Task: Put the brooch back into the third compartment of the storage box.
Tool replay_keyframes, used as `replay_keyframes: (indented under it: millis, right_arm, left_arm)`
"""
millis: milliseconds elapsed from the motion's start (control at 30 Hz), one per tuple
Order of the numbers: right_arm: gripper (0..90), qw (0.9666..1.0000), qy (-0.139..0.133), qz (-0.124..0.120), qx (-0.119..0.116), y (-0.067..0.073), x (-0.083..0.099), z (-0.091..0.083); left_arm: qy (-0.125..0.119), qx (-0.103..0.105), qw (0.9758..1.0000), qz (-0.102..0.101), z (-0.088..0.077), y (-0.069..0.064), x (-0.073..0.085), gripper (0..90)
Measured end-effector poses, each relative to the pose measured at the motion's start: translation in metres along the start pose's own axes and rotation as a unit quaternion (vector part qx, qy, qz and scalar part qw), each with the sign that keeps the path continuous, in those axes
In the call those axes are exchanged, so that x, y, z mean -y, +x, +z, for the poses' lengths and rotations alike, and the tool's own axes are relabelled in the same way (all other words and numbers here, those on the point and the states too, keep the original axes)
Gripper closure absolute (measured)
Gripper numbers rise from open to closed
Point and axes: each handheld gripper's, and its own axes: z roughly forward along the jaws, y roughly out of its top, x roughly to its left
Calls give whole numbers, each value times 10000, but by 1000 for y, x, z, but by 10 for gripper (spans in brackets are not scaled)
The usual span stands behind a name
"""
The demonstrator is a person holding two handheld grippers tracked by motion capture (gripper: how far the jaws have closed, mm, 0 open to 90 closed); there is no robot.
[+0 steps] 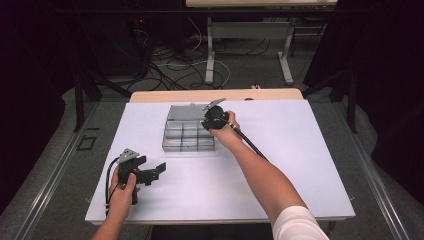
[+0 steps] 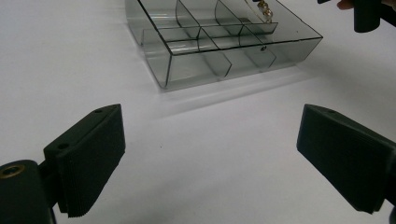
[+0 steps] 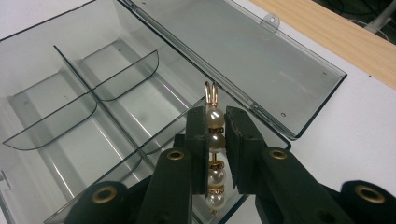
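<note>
A clear grey compartment box (image 1: 172,142) lies mid-table with its lid (image 3: 243,56) folded open and flat behind it. My right gripper (image 3: 216,116) is shut on a short pearl-and-gold bead strand (image 3: 215,175), whose gold loop sticks out past the tips. It holds the strand just above the box's compartments (image 3: 93,98) on the side by the lid hinge. From above, the right gripper (image 1: 210,122) points down over the box's far right corner. My left gripper (image 2: 210,126) stands open and holds nothing. That left gripper (image 1: 156,173) faces the box (image 2: 187,70) from the front left.
A white sheet (image 1: 280,165) covers the table, with a wooden strip (image 1: 215,95) bare at the back edge. Beyond it are floor cables (image 1: 165,70) and the legs of another table (image 1: 210,55). The right forearm (image 1: 260,170) crosses the table's right half.
</note>
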Motion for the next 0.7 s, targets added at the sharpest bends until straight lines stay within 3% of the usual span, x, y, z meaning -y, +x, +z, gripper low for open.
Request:
replay_keyframes:
  millis: [33,167,200,267,367,467,533,567,633,700]
  right_arm:
    - [795,9998,189,-13,-32,0,-1,-2]
    - [762,10000,25,4,14,1,0,1]
    - [753,9999,-2,-119,12,0,0,1]
    - [734,9998,185,-89,50,1,-1,-2]
    - [702,10000,18,-19,56,2,-1,-1]
    - [673,9997,227,-15,81,1,-2,-5]
    - [653,9999,69,48,144,2,-1,-4]
    - [648,9999,1,-37,101,0,-1,-4]
    - [627,9998,192,46,85,1,-2,-7]
    - [613,9999,24,54,105,2,-2,-7]
  left_arm:
    - [-3,1,10000,0,0,0,0,83]
    - [11,-28,10000,15,0,-1,0,83]
    - [10,-24,10000,16,0,-1,0,83]
    - [0,-27,10000,16,1,-1,0,83]
    - [-1,-29,10000,20,1,-1,0,83]
    - [13,-29,10000,25,1,-1,-1,83]
    - [17,-30,10000,33,1,-1,-1,83]
    - [18,-28,10000,35,1,-1,-1,83]
    - [18,-29,10000,46,1,-2,-1,83]
    - [19,-27,10000,45,1,-2,-1,83]
